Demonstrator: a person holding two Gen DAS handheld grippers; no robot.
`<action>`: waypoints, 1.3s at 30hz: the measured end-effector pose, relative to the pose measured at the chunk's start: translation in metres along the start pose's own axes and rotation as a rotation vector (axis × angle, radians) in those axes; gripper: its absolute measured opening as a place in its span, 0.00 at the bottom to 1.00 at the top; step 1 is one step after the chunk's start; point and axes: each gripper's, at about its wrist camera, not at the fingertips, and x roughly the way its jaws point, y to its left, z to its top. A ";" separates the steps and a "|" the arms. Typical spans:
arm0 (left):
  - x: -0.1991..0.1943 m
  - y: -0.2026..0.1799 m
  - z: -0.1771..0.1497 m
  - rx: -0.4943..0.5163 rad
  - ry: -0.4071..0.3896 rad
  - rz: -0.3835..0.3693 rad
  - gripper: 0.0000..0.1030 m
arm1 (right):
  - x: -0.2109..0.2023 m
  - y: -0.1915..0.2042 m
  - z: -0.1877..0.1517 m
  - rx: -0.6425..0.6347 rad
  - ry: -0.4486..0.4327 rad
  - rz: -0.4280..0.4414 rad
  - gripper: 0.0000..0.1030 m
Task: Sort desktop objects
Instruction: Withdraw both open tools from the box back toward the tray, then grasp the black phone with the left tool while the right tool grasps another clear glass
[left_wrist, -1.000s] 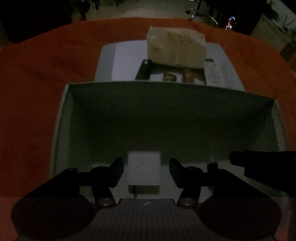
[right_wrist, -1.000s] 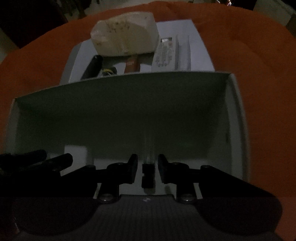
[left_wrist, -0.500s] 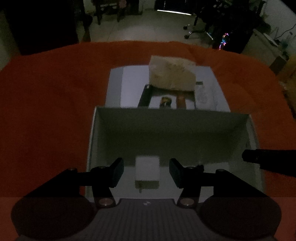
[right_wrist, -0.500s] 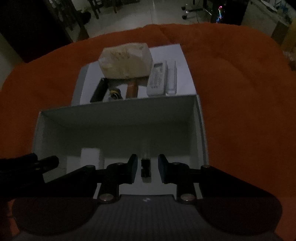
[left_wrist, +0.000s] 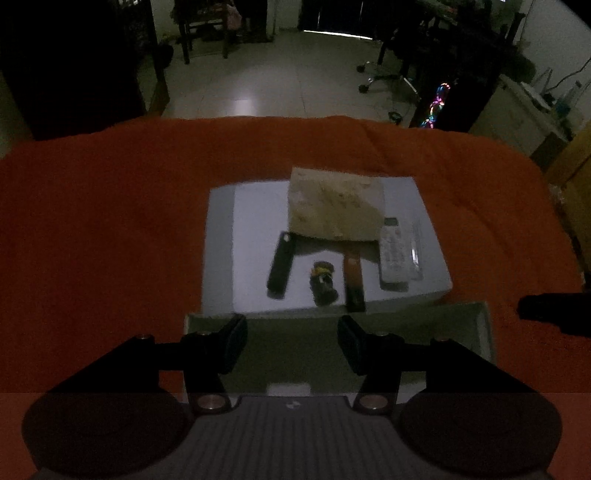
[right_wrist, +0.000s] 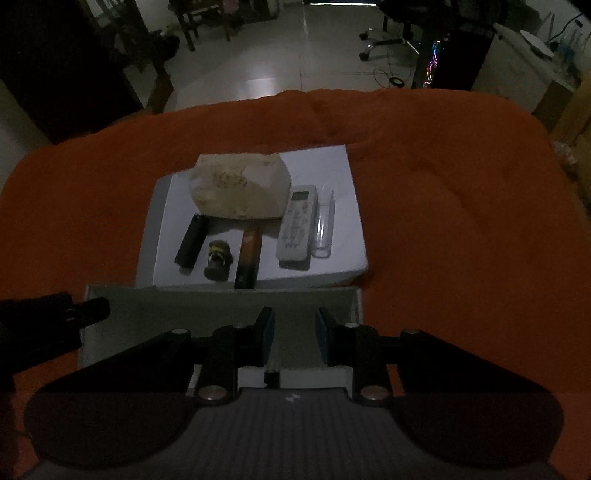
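- My left gripper (left_wrist: 291, 345) and right gripper (right_wrist: 294, 334) hang over the open box (right_wrist: 221, 306), both jaws spread and pinching nothing.
- A small dark item (right_wrist: 272, 374) lies in the box; I judge it already sorted.
- Beyond, on the white lid (right_wrist: 343, 173), the remote (right_wrist: 297, 229), black bar (right_wrist: 190, 242) and paper bundle (right_wrist: 240, 188) wait in reach.

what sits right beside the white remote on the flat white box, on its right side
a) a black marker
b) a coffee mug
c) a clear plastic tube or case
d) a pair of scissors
c: in the right wrist view a clear plastic case lies lengthwise just right of the white remote on the flat white box; whether the two touch is unclear, and the dark items lie to the remote's left.
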 end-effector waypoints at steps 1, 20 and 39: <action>-0.002 0.000 0.005 0.008 0.000 0.002 0.49 | -0.003 0.000 0.006 0.000 0.001 -0.005 0.27; 0.083 -0.010 0.049 0.055 0.041 -0.050 0.49 | 0.055 0.021 0.095 -0.004 0.000 -0.018 0.28; 0.205 0.016 0.074 0.070 0.163 -0.004 0.49 | 0.189 -0.067 0.108 0.109 0.129 -0.038 0.28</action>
